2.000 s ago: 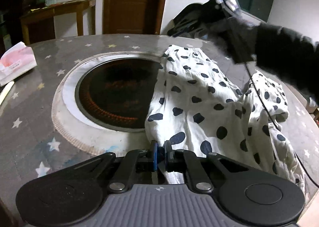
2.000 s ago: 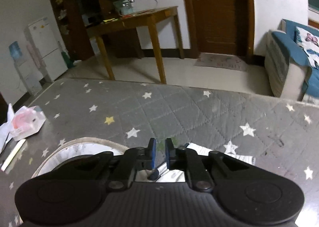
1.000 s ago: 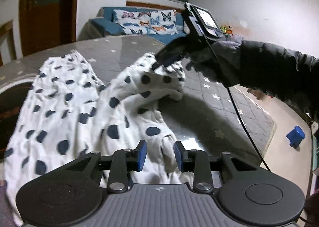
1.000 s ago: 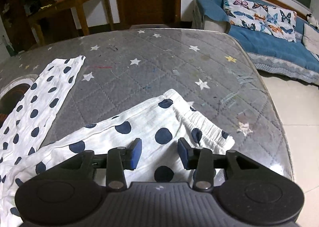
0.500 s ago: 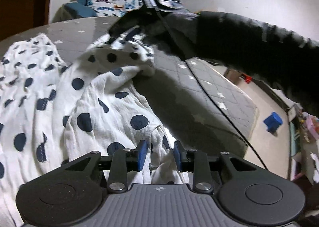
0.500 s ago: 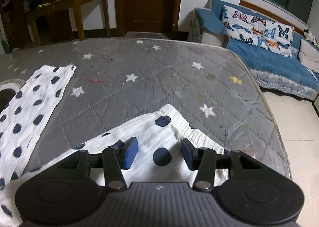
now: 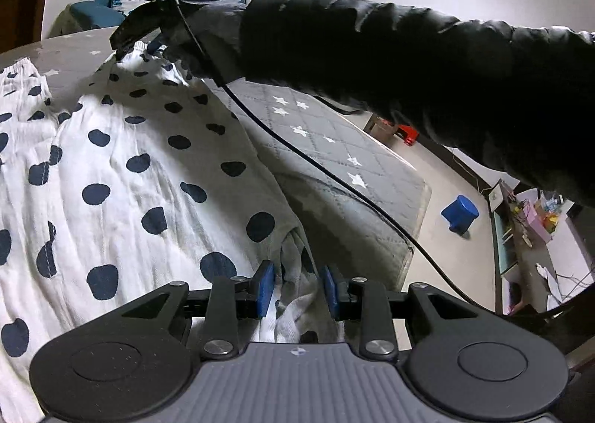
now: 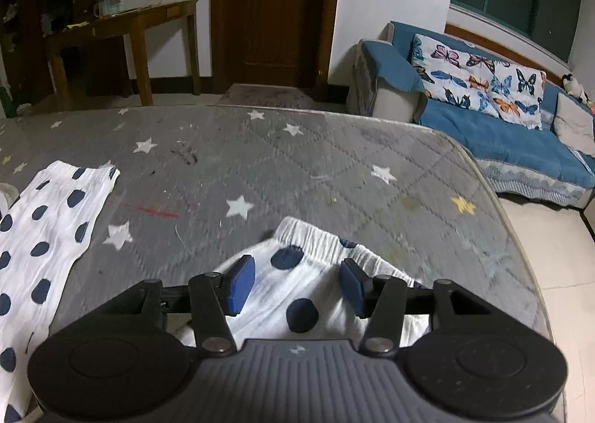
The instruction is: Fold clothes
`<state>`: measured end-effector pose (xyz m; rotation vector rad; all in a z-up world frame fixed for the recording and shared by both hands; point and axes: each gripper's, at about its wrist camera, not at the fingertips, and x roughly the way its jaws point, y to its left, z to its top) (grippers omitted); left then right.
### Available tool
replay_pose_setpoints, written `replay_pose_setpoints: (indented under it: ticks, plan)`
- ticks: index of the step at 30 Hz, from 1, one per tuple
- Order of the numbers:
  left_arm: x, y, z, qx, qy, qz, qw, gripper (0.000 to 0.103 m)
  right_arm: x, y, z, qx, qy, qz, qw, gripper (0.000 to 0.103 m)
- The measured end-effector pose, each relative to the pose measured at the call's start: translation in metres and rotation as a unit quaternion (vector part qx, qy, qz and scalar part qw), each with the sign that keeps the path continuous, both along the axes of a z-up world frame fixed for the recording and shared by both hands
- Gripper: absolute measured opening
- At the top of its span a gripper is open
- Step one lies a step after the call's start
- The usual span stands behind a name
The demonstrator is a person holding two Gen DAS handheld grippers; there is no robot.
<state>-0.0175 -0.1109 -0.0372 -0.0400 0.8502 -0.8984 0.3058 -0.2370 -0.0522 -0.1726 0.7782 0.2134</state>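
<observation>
White trousers with dark blue dots (image 7: 141,177) lie spread on the grey star-patterned table (image 7: 334,147). My left gripper (image 7: 297,292) is open with a bunched corner of the waistband between its blue pads (image 7: 264,287), not pinched. My right gripper (image 8: 295,283) is open over the elastic waistband (image 8: 316,233) at the far corner; it also shows in the left wrist view (image 7: 137,39), tips down on the cloth. One trouser leg (image 8: 48,222) lies flat at the left.
The table's right edge (image 8: 520,255) drops to a tiled floor. A blue sofa with butterfly cushions (image 8: 483,106) stands beyond. A cable (image 7: 316,162) hangs from the right hand across the table. A blue stool (image 7: 459,212) sits on the floor.
The right gripper has opened wider and shifted slightly along the waistband. The left gripper has moved closer to its waistband corner, jaws open. The cloth now lies flatter between them.
</observation>
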Motion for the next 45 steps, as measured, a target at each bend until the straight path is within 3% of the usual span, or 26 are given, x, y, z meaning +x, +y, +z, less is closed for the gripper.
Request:
replay_pose_setpoints:
  ticks: [5, 14, 18, 22, 26, 31, 45]
  plan:
    - [0.003, 0.001, 0.004, 0.005, -0.010, 0.016, 0.9998, 0.034, -0.008, 0.003, 0.005, -0.011, -0.002, 0.014, 1.000, 0.052]
    - [0.001, 0.047, 0.032, 0.012, -0.058, 0.106, 0.9926, 0.048, -0.092, -0.003, 0.018, 0.025, 0.029, 0.086, 0.996, 0.054]
    - [0.010, 0.073, 0.037, 0.023, -0.062, 0.179, 0.9817, 0.050, -0.131, -0.002, 0.021, 0.040, 0.041, 0.120, 0.991, 0.054]
    - [0.022, 0.101, 0.032, 0.039, -0.055, 0.257, 0.9639, 0.048, -0.165, 0.004, 0.015, 0.051, 0.044, 0.142, 0.988, 0.054]
    - [0.026, 0.127, 0.020, 0.058, -0.041, 0.305, 0.9496, 0.045, -0.186, 0.000, 0.010, 0.043, 0.031, 0.147, 0.988, 0.054]
    - [0.018, 0.147, 0.006, 0.065, -0.027, 0.325, 0.9432, 0.030, -0.205, -0.013, 0.009, 0.031, 0.021, 0.134, 0.990, 0.055]
    - [-0.012, 0.156, 0.004, 0.064, -0.035, 0.330, 0.9412, 0.028, -0.260, -0.036, 0.015, 0.009, 0.001, 0.093, 0.996, 0.055]
